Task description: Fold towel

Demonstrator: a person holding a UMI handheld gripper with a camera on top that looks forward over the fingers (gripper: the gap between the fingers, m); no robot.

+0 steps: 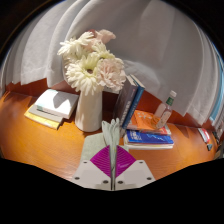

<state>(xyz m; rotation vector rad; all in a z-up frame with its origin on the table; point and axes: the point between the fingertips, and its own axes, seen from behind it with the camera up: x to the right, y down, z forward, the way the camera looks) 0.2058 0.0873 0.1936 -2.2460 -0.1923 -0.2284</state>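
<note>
As the single forward-looking view shows it, the jaws point(113, 140) are drawn nearly together, their purple pads point(112, 160) all but meeting, with a small pale tip, perhaps a pinch of cloth, showing at the fingertips; what it is cannot be told for certain. No towel lies plainly in sight on the wooden worktop point(50, 145), so its direction from the jaws and its long axis cannot be read. Just beyond the fingertips stands a white vase point(88, 108) of pale flowers point(92, 60). A stack of books point(52, 106) lies to one side of it; an upright book point(127, 102), a small bottle point(165, 108) and a flat blue book point(150, 137) lie to the other. White curtains point(160, 45) hang behind. Judged from this, the fold is not visibly under way.
</note>
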